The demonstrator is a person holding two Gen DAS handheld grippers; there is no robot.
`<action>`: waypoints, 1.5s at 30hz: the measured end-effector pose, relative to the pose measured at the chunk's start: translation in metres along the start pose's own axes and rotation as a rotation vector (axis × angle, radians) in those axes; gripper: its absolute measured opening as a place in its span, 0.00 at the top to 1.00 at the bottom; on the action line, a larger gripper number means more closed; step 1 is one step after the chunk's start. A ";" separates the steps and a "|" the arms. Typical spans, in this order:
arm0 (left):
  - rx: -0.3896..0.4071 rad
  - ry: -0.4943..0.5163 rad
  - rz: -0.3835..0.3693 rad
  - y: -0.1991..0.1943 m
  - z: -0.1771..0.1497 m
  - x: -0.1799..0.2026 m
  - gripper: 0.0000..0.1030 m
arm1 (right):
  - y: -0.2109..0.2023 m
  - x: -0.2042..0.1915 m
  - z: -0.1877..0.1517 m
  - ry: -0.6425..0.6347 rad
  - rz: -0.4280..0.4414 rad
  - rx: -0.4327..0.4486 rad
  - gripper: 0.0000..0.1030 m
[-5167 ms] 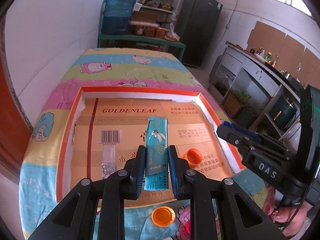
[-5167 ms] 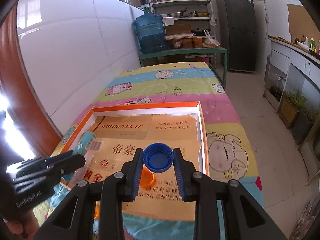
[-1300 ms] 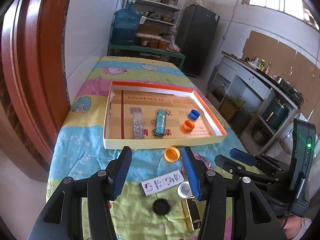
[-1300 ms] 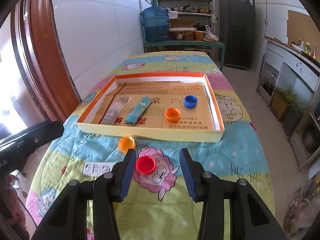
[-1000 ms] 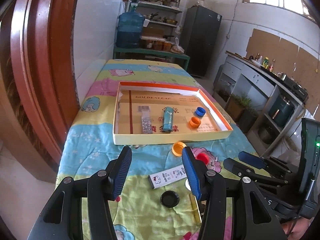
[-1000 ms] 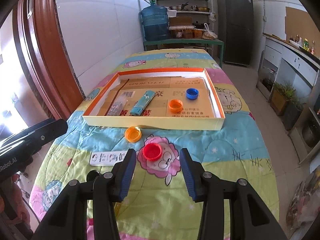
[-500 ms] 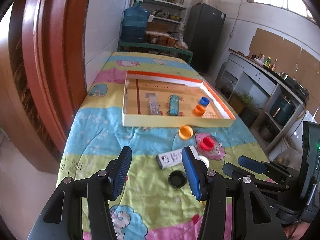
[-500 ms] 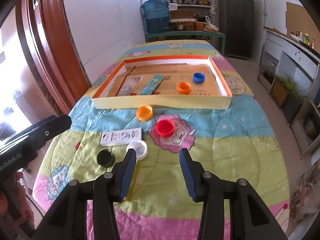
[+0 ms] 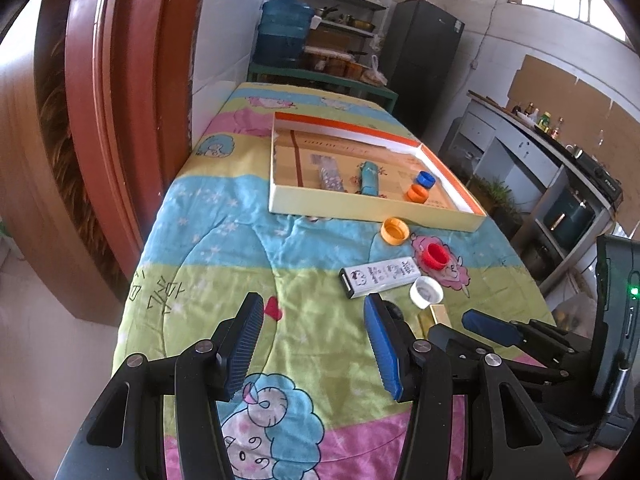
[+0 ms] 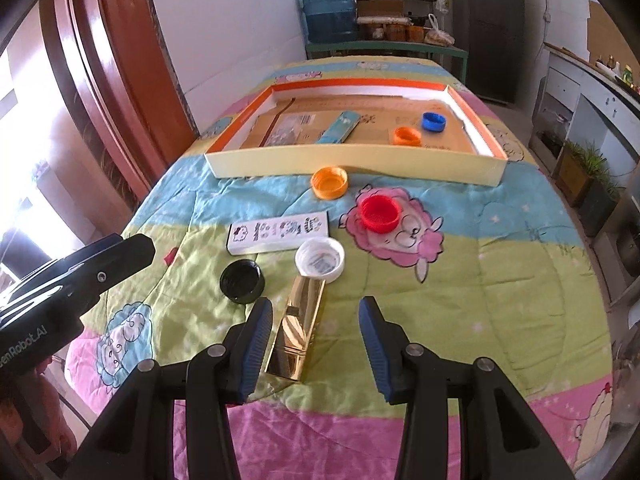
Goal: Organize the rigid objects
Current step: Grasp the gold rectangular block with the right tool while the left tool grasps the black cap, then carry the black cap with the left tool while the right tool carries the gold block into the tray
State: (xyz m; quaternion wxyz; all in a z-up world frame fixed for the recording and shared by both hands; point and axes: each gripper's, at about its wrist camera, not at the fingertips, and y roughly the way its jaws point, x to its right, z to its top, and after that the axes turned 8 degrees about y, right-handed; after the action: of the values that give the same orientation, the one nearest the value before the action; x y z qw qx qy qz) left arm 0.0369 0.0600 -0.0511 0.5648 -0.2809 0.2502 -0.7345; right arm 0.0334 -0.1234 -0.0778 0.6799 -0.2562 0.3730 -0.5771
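Both jaws released, nothing held: left gripper [image 9: 312, 344] and right gripper [image 10: 316, 344] pulled clear; gold box [image 10: 298, 328] nearest, likely next for tray [image 10: 352, 166].

Quilted table [image 10: 500, 280] w/ tray [image 10: 360, 166], caps: orange [image 10: 329, 182], red [image 10: 380, 213], white [image 10: 320, 259], black [image 10: 241, 281]; white box [image 10: 279, 233], gold box [image 10: 298, 330].

left gripper [image 9: 314, 344]: jaws apart, nothing between them, over the cartoon quilt [image 9: 224, 248]. right gripper [image 9: 492, 328]: low at right. shallow box [image 9: 280, 200]: holds a clear sachet [image 9: 330, 174], teal packet [image 9: 370, 178], blue cap [image 9: 425, 179], orange cap [image 9: 417, 193]. loose on quilt: orange lid [image 9: 395, 231], red cap [image 9: 437, 255], white printed box [image 9: 380, 277], white lid [image 9: 426, 291], gold box [image 9: 436, 314] partly hidden.
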 end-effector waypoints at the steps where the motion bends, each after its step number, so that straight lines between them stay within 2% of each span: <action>1: -0.003 -0.001 -0.002 0.001 -0.001 -0.001 0.48 | 0.003 -0.001 -0.001 -0.001 -0.006 -0.003 0.56; 8: -0.023 0.006 -0.021 0.007 -0.005 0.001 0.48 | 0.013 -0.003 -0.005 0.003 -0.031 -0.009 0.56; 9: -0.028 0.008 -0.025 0.009 -0.006 0.002 0.48 | 0.013 -0.003 -0.005 0.006 -0.032 -0.010 0.61; 10: -0.035 0.012 -0.032 0.011 -0.006 0.003 0.48 | 0.014 -0.003 -0.005 0.005 -0.030 -0.012 0.73; 11: -0.041 0.018 -0.041 0.013 -0.006 0.005 0.48 | 0.014 -0.003 -0.005 0.006 -0.021 -0.013 0.80; 12: -0.046 0.025 -0.049 0.015 -0.007 0.007 0.48 | 0.013 -0.003 -0.005 0.008 -0.011 -0.015 0.82; 16: -0.068 0.061 -0.100 0.026 -0.008 0.020 0.48 | 0.007 0.000 -0.004 0.003 -0.017 -0.001 0.83; 20: -0.109 0.114 -0.102 0.044 -0.010 0.036 0.48 | -0.005 0.008 0.000 0.014 -0.020 0.037 0.83; 32: -0.112 0.221 -0.001 0.065 -0.007 0.060 0.48 | -0.011 0.036 -0.001 0.080 0.000 0.048 0.82; 34: -0.104 0.230 0.010 0.065 -0.007 0.061 0.60 | -0.012 0.037 -0.001 0.079 0.002 0.052 0.82; 35: -0.101 0.230 0.014 0.065 -0.007 0.060 0.70 | -0.012 0.037 -0.001 0.079 0.004 0.053 0.82; 41: -0.095 0.178 -0.024 0.062 -0.005 0.051 0.71 | -0.013 0.043 -0.003 0.088 0.014 0.055 0.82; 45: -0.095 0.172 -0.023 0.059 -0.004 0.051 0.71 | -0.014 0.044 -0.003 0.091 0.020 0.061 0.82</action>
State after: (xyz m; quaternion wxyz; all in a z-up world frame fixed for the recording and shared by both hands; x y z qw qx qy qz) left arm 0.0645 -0.0033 -0.0875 0.5189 -0.2461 0.3288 -0.7497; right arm 0.0252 -0.1694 -0.0777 0.6753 -0.2050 0.3884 -0.5925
